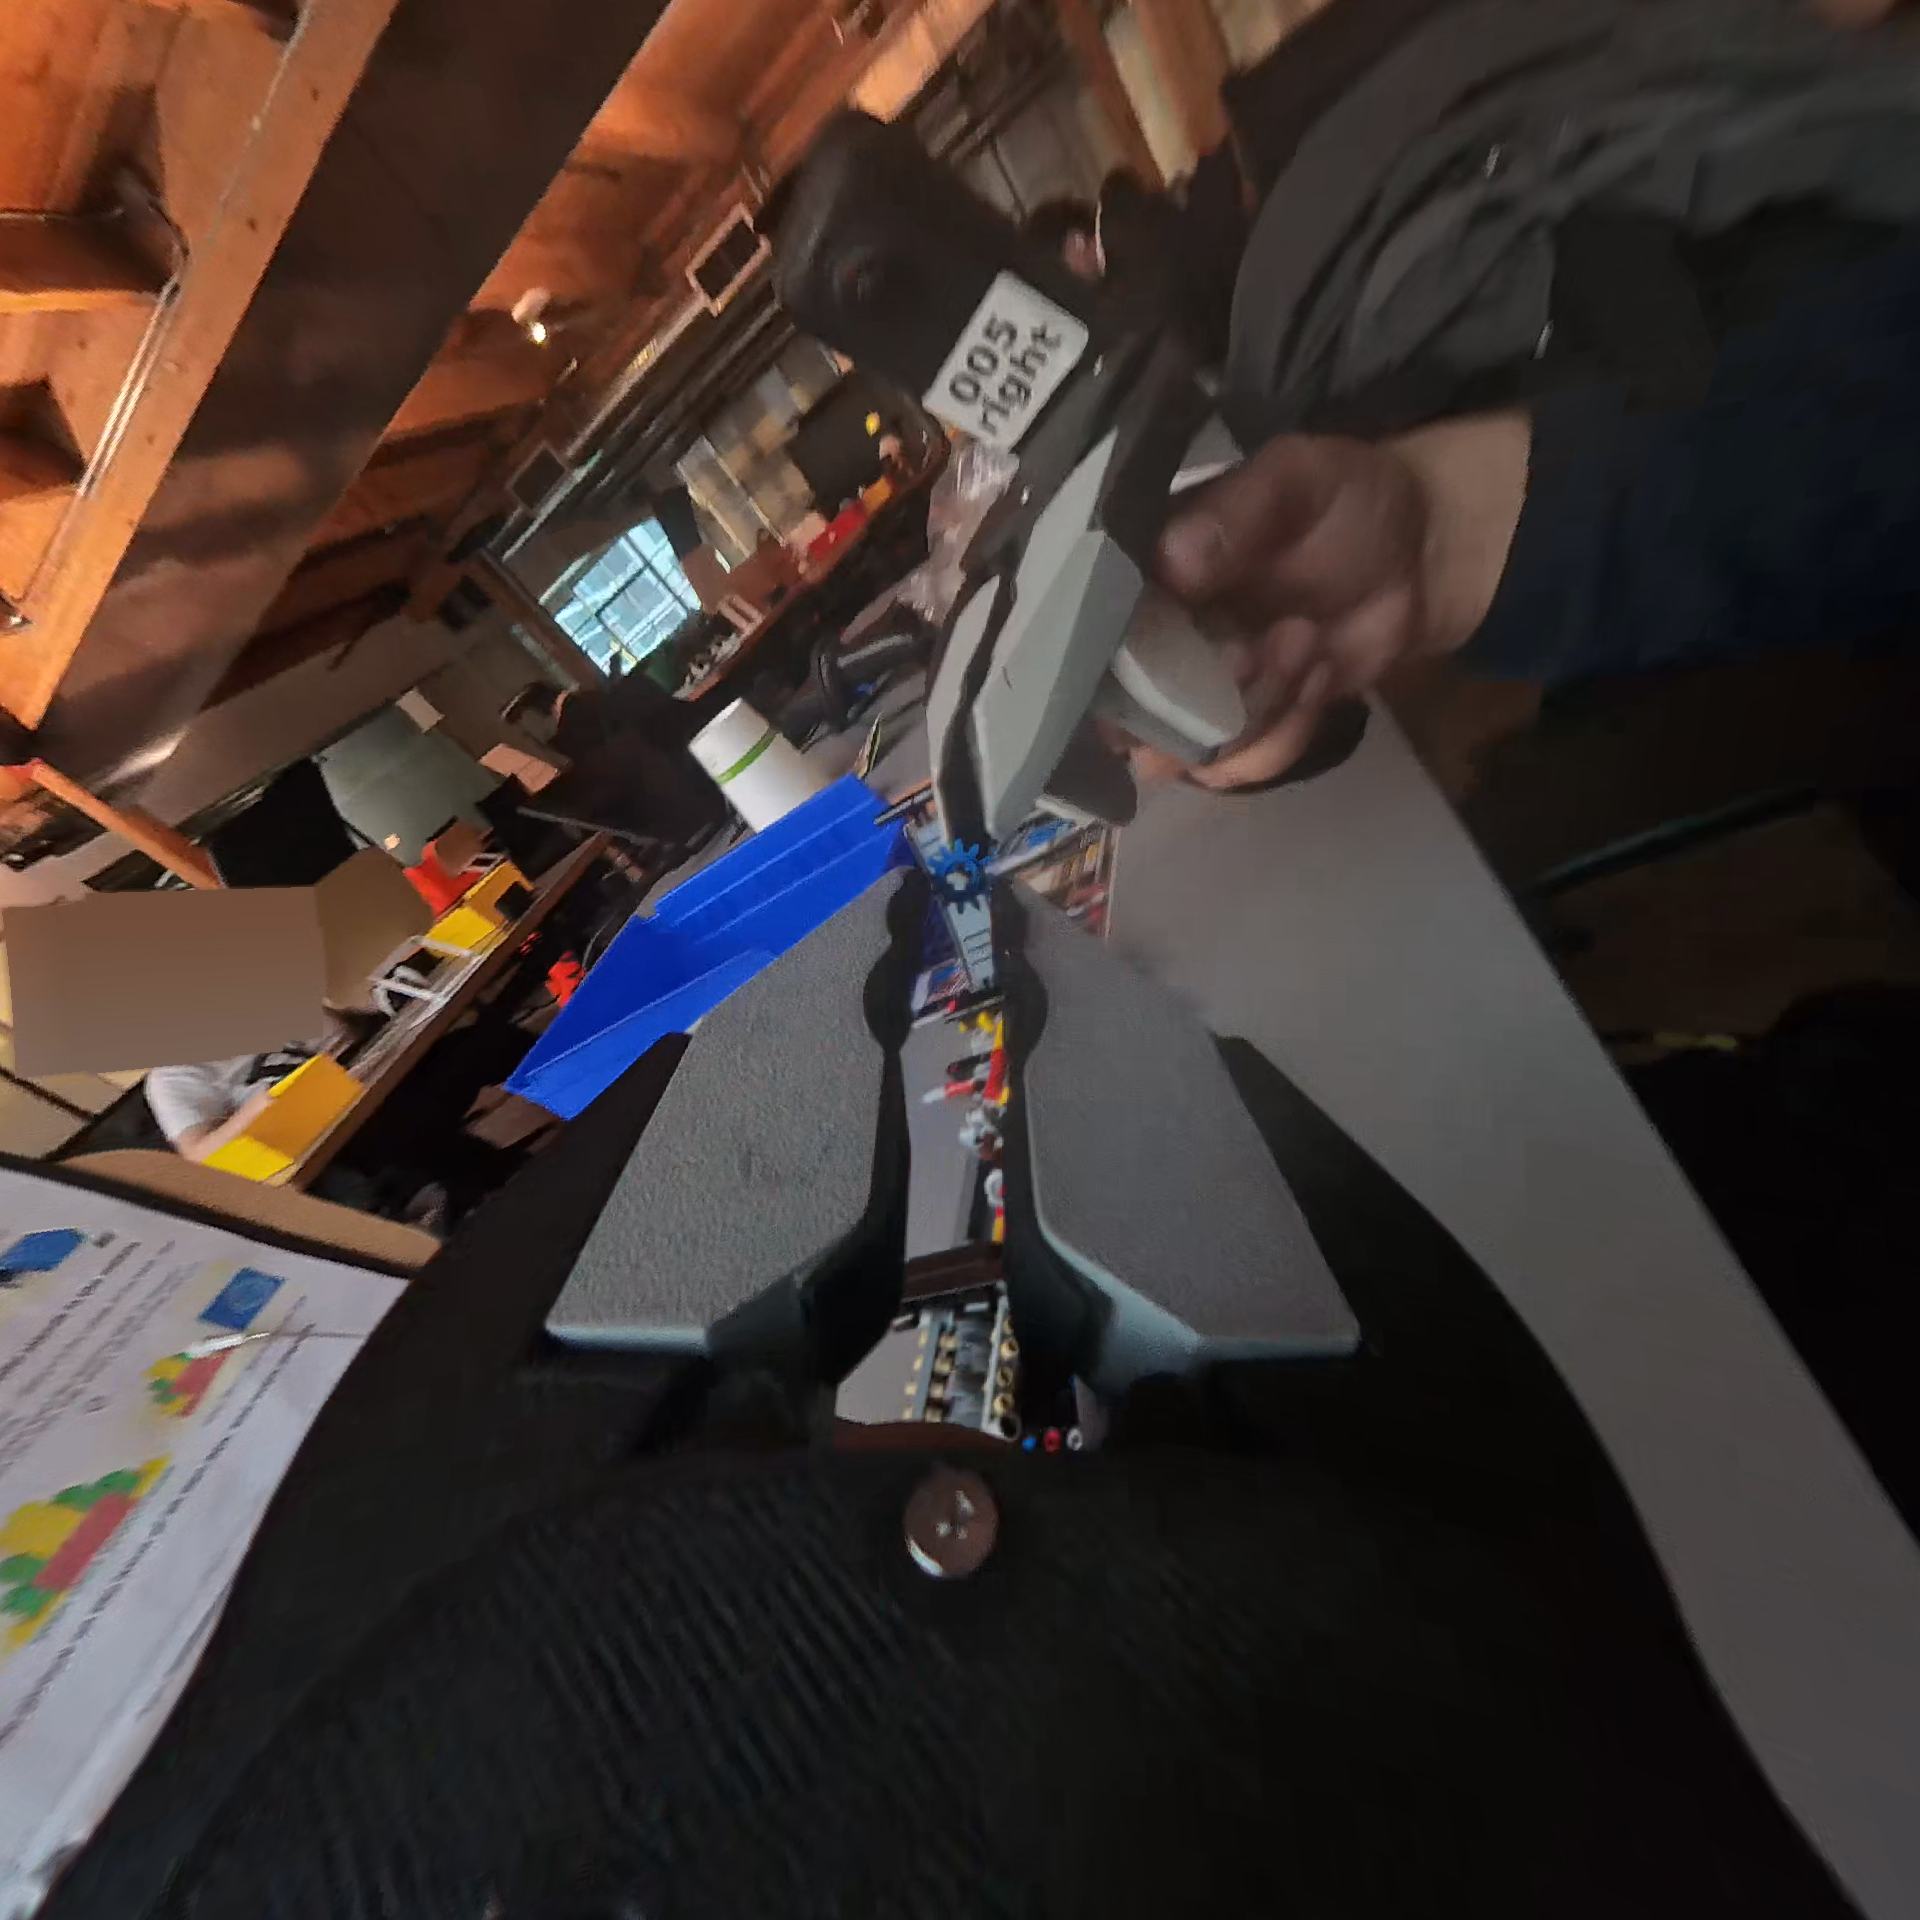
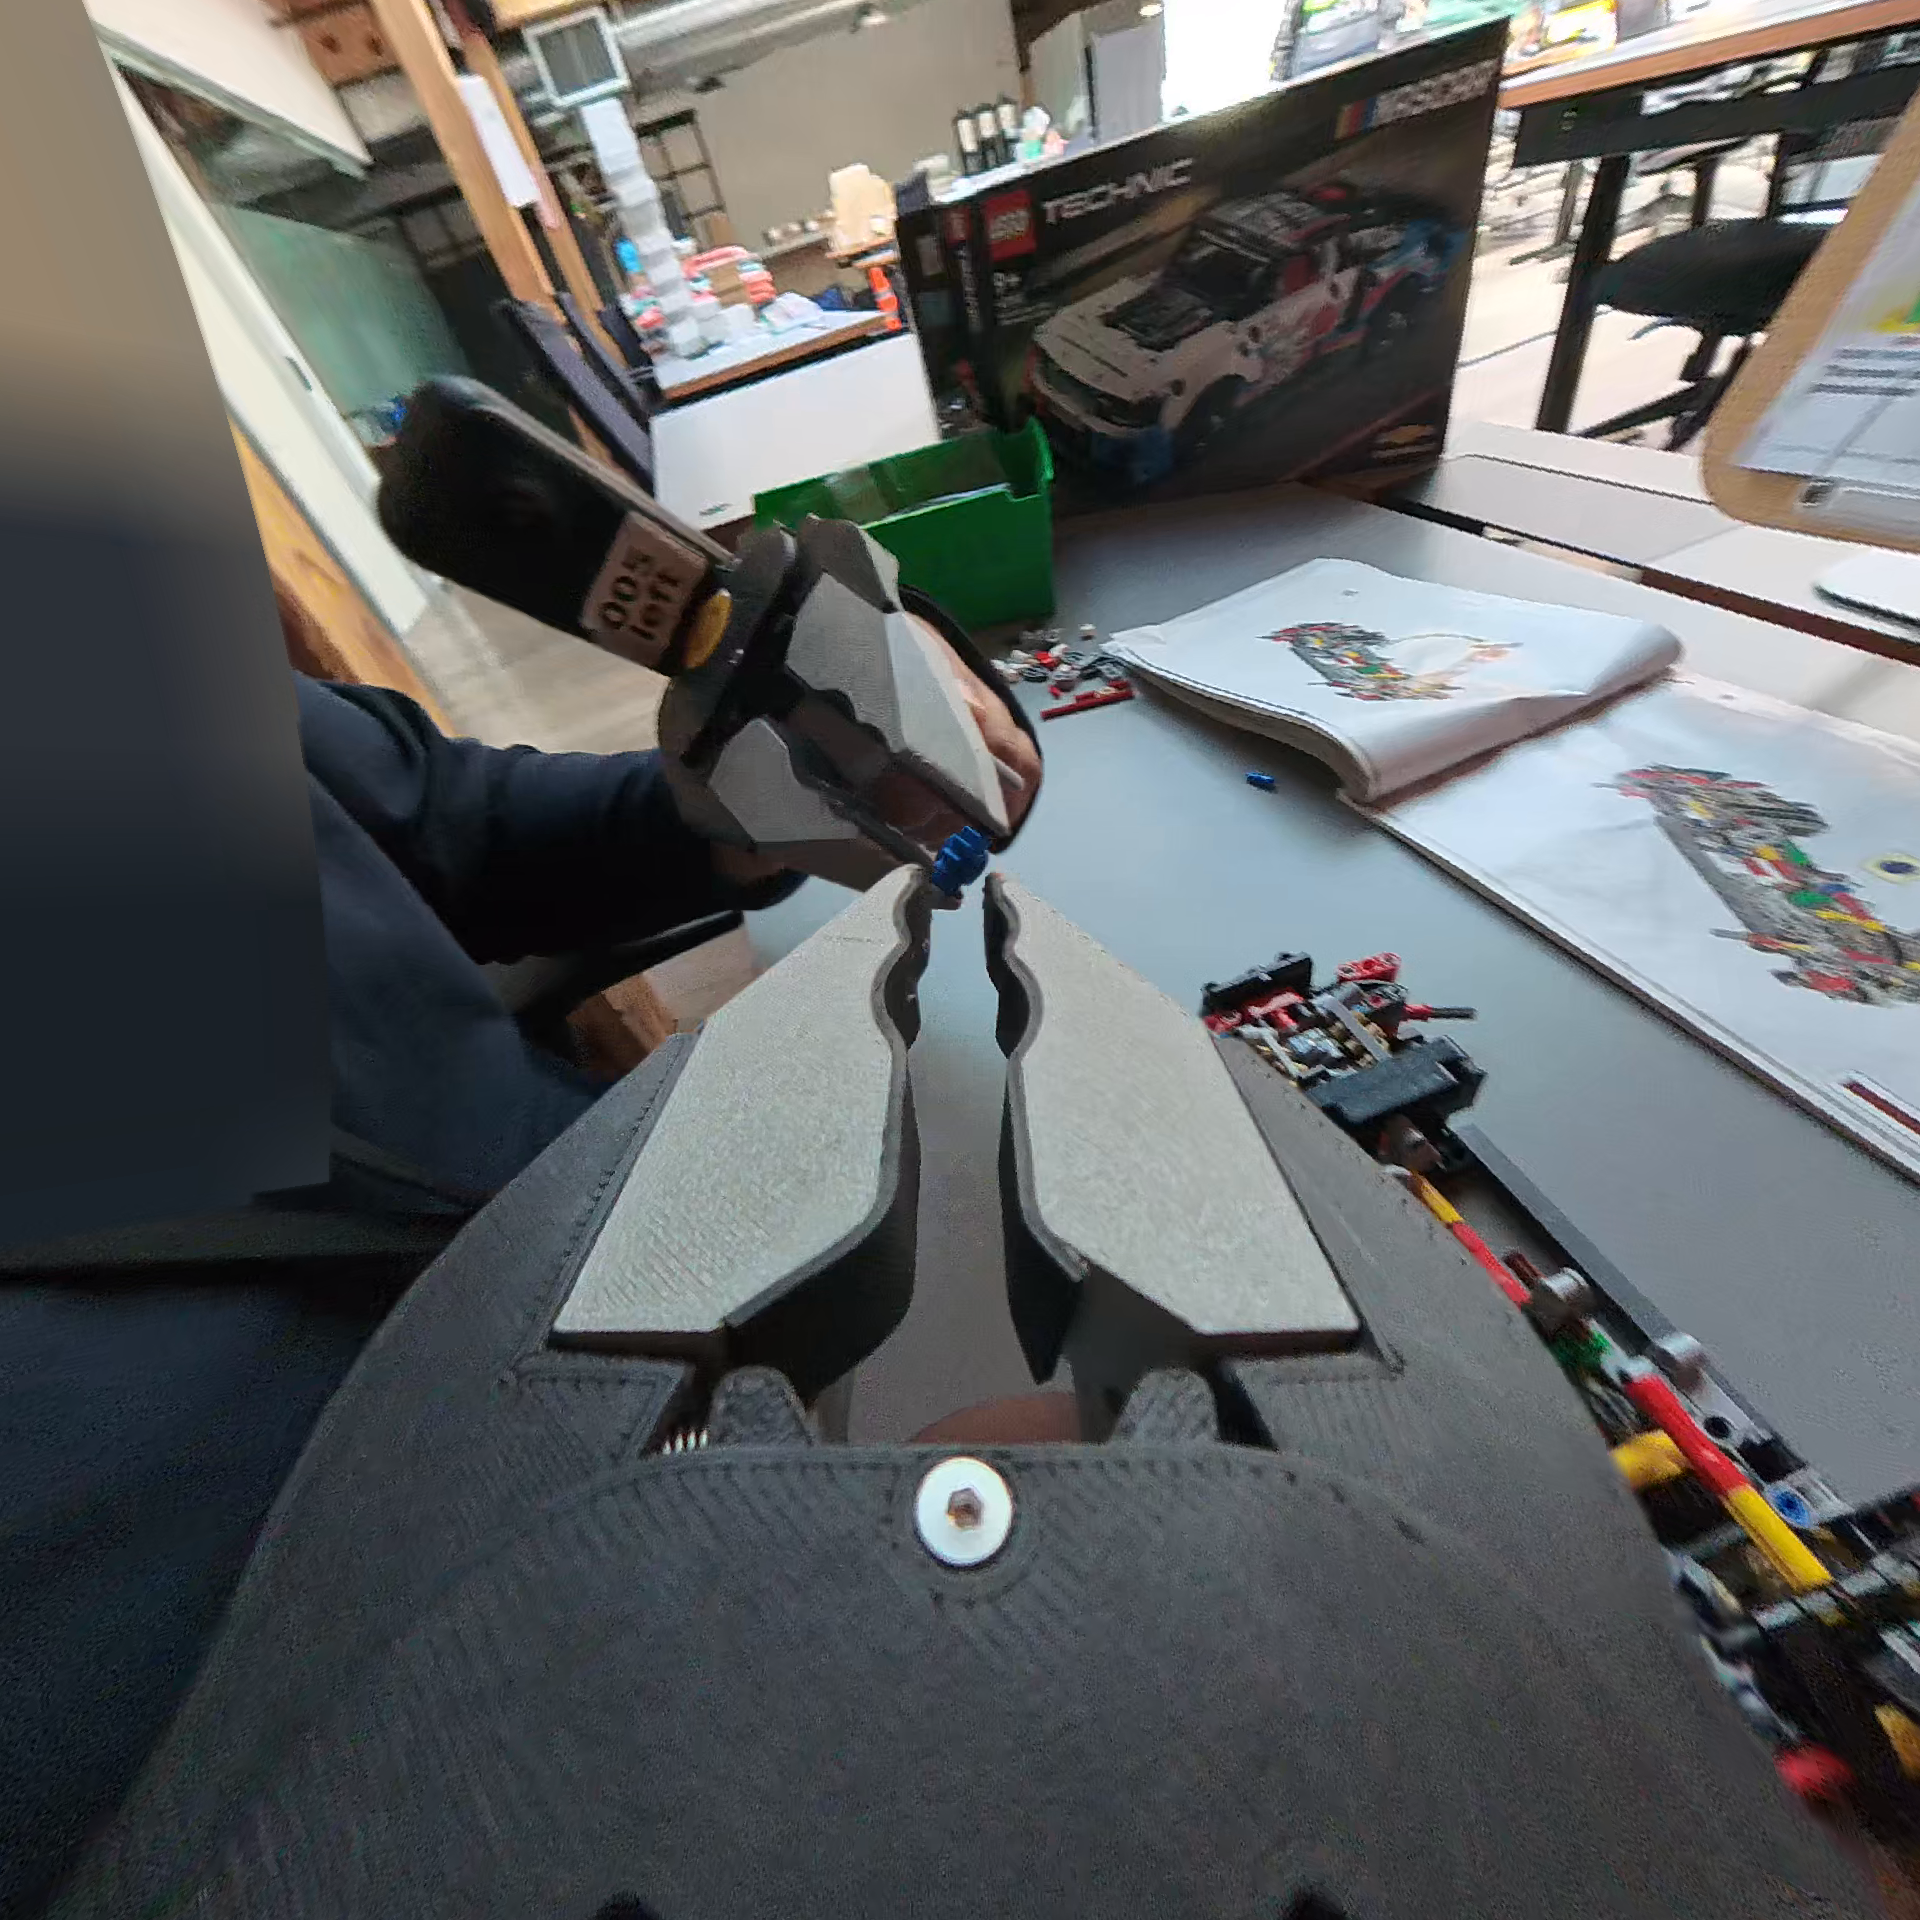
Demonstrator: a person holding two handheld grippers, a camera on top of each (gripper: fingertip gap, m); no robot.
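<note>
Left wrist view: your left tongs [image 1: 951,899] are nearly closed, only a narrow slot between the fingers. A small blue gear [image 1: 956,868] sits at the very tips, face-on to the camera, and looks pinched between the pads. A thin grey axle [image 1: 1023,854] appears to run through it, but blur makes that uncertain. Your right tongs [image 1: 961,826] come down from above, held in your hand [image 1: 1320,582], with their tips just over the gear. I cannot tell contact from here. Through the slot you see the long part-built brick model [image 1: 987,1091] lying on the grey table [image 1: 1351,1039]. A blue bin [image 1: 727,935] is just to the left, with a white canister [image 1: 753,769] beyond it. A printed sheet [image 1: 104,1455] sits at the lower left.

Right wrist view: your right tongs [image 2: 956,894] are slightly open. Bare table shows between the pads, and nothing is in the grasp. The gear [image 2: 956,857] hangs in the air off the near table edge, at the tip of the left tongs [image 2: 971,836]. It is just beyond your left-hand fingertip [image 2: 912,899], close or touching, and not between the pads. The model's front end [image 2: 1351,1039] lies near on the right. Farther off are an open instruction booklet [image 2: 1403,665] and a large printed sheet [image 2: 1714,883]. Between the booklet and the gear lies one stray blue piece [image 2: 1260,778]. A scatter of loose parts [image 2: 1060,670] sits by a green bin [image 2: 935,520], and the set's box [image 2: 1195,291] stands behind.
</note>
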